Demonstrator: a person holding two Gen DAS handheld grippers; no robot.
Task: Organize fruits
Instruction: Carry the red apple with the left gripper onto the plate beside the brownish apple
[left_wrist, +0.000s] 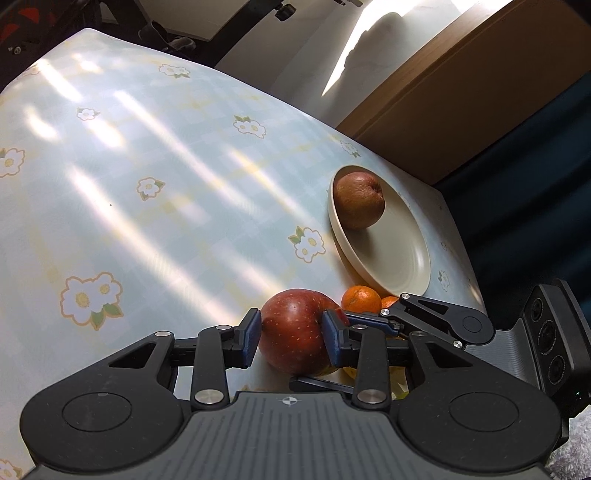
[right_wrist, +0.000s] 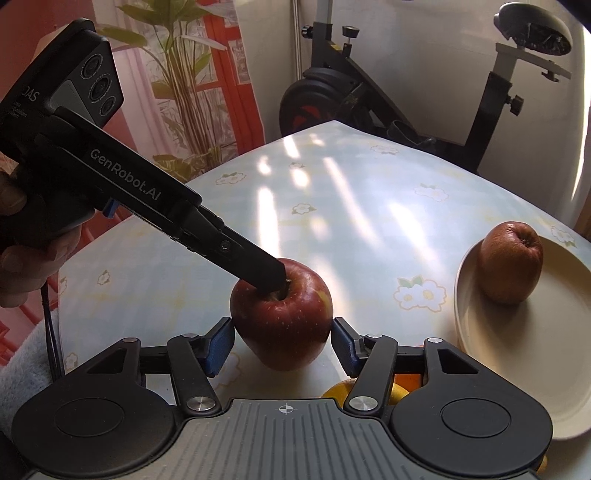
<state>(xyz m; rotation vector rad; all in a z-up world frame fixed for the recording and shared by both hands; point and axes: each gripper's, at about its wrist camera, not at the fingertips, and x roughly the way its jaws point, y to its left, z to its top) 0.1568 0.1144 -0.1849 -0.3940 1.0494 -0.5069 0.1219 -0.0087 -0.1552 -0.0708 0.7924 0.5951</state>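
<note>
A red apple (left_wrist: 293, 330) (right_wrist: 282, 314) stands on the flowered tablecloth. My left gripper (left_wrist: 291, 334) is shut on the apple, its blue pads against both sides; from the right wrist view its fingers reach down onto the apple's top. My right gripper (right_wrist: 283, 341) is open, its blue pads (right_wrist: 218, 345) either side of the same apple with small gaps. A cream plate (left_wrist: 399, 258) (right_wrist: 517, 350) holds a brown wrinkled apple (left_wrist: 358, 199) (right_wrist: 511, 260). Oranges (left_wrist: 360, 299) lie between the apple and the plate.
A yellow fruit (right_wrist: 341, 391) lies under my right gripper. The table edge (left_wrist: 461, 236) runs just past the plate, beside a wooden cabinet (left_wrist: 461, 92). An exercise bike (right_wrist: 369, 92) stands behind the table. A plant (right_wrist: 177, 92) is at the far left.
</note>
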